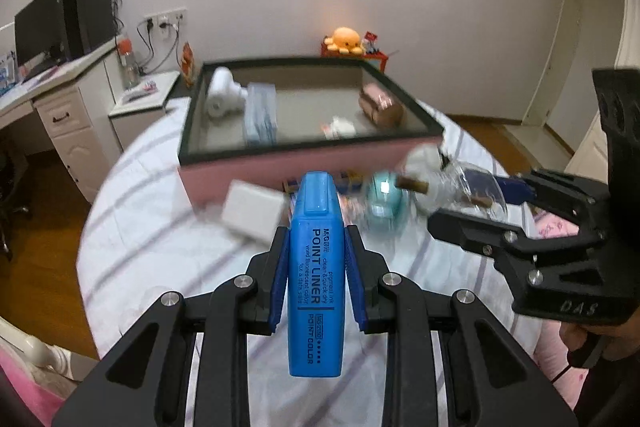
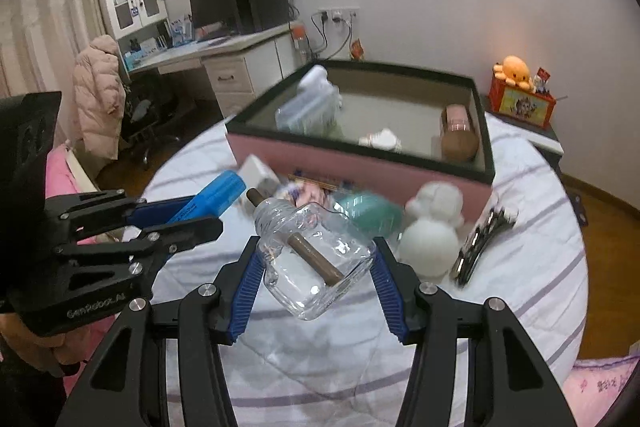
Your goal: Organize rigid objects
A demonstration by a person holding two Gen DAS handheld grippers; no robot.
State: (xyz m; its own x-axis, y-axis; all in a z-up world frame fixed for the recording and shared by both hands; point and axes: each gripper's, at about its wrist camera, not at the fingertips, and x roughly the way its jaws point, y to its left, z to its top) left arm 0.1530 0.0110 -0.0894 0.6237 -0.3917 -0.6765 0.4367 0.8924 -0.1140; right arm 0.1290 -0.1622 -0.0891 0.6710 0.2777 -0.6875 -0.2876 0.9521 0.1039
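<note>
While the left gripper (image 1: 318, 259) clamps the highlighter (image 1: 317, 275) and the right gripper (image 2: 316, 267) the tilted bottle (image 2: 316, 259) — smooth glass may slip short of the box (image 2: 360, 163).

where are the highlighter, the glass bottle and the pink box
highlighter (image 1: 316, 267): left wrist view, on its printed body
glass bottle (image 2: 316, 267): right wrist view, on its clear body
pink box (image 1: 288, 163): left wrist view, on its front wall

- I see soft, even indoor light — no hard shadows.
- Motion blur smears the pink box (image 1: 288, 163) and bed clutter.
- Fisheye bending, dark corners.
</note>
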